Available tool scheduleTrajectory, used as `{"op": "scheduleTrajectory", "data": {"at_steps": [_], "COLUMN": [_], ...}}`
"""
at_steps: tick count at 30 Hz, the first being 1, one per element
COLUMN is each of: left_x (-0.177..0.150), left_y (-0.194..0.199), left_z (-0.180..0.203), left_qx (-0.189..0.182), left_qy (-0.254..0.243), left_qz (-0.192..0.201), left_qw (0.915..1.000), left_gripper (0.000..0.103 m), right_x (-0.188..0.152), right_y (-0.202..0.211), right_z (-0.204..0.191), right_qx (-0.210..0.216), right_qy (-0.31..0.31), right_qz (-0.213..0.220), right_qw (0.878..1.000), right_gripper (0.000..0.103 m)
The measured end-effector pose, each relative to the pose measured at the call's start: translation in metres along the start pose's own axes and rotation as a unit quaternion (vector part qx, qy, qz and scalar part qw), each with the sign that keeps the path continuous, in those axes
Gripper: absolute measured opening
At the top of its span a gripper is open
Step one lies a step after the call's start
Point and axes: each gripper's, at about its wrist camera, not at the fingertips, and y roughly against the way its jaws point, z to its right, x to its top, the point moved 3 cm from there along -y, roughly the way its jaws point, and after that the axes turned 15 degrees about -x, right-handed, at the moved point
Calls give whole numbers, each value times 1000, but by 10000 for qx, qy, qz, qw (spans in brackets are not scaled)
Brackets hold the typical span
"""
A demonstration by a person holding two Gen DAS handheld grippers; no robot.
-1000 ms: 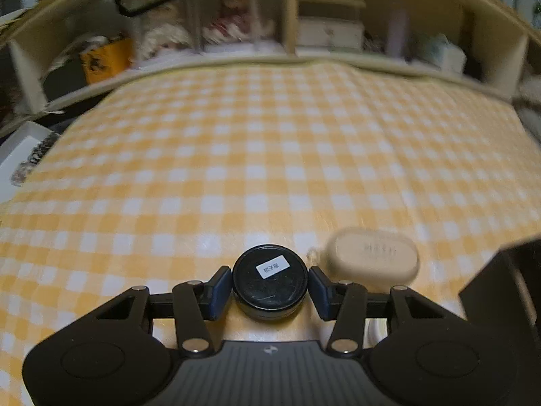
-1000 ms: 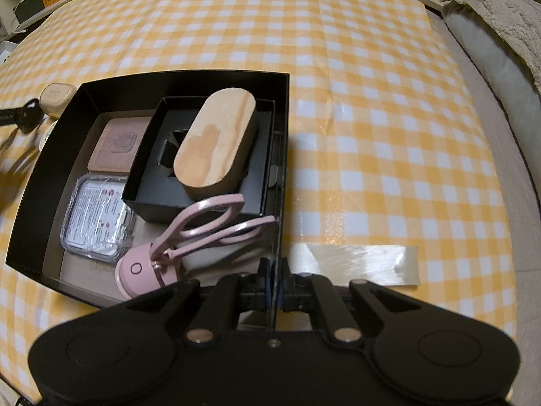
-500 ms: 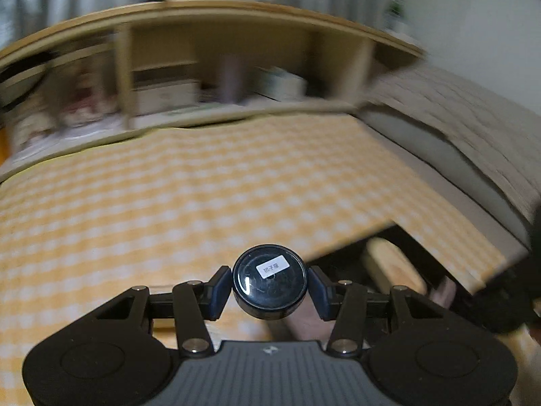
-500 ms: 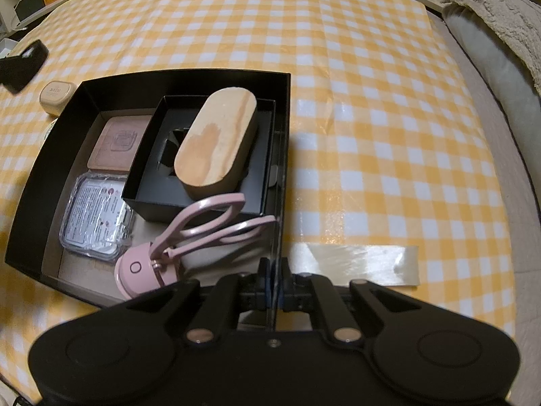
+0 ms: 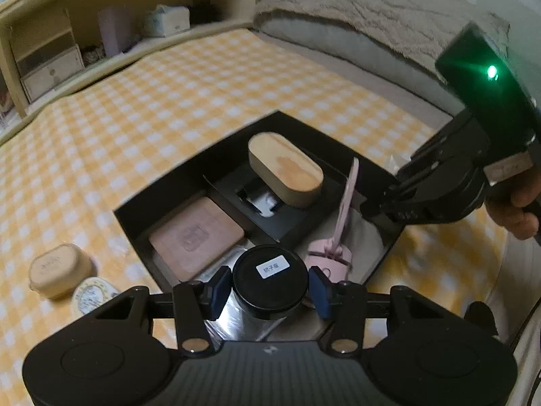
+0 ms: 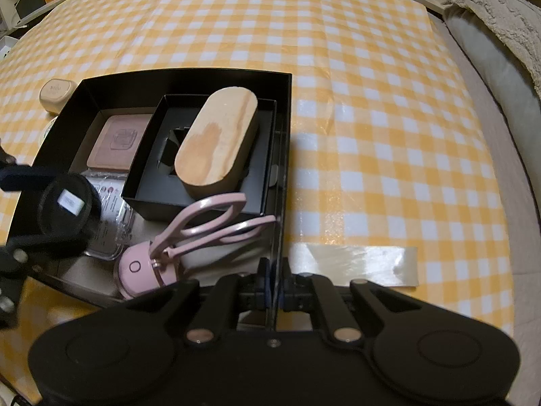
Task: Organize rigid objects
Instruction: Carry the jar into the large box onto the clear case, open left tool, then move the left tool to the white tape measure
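My left gripper is shut on a round black jar with a white label and holds it above the near left part of the black box. The jar also shows in the right wrist view. My right gripper is shut on the black box's right wall. In the box lie a wooden oval case on a smaller black tray, a pink square compact, a clear plastic case and a pink eyelash curler.
A beige earbud case and a small round tin lie on the yellow checked cloth left of the box. A strip of tape lies right of the box. Shelves stand at the back; a grey blanket lies far right.
My left gripper lifted the black jar off the cloth beside the beige case and swung it right, over the black box. The right gripper has kept hold of the box wall.
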Motion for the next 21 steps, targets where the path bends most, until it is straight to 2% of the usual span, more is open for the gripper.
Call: {"op": "scheduleTrajectory", "data": {"at_steps": [5, 9, 12, 16, 19, 21], "left_x": [-3, 0, 1, 2, 3, 5], "left_y": [-3, 4, 8, 9, 11, 14], "left_z": [-1, -5, -4, 0, 2, 3], "left_qx": [-18, -92, -174, -106, -7, -37], "left_qy": [192, 436, 482, 433, 383, 388], "left_qz": [-125, -36, 4, -2, 15, 57], "left_qw": [9997, 9990, 9987, 9990, 9993, 9992], "left_gripper": [52, 72, 73, 74, 83, 85], "right_x": [0, 0, 0, 0, 0, 0], "right_y": [0, 0, 0, 0, 0, 0], "right_z": [0, -1, -1, -1, -1, -1], "right_qx": [-3, -12, -10, -17, -17, -16], "right_qy": [4, 22, 21, 25, 23, 23], "right_qz": [-6, -12, -14, -16, -17, -16], "right_qw": [10000, 10000, 10000, 10000, 10000, 10000], "right_gripper": [6, 6, 6, 6, 6, 6]}}
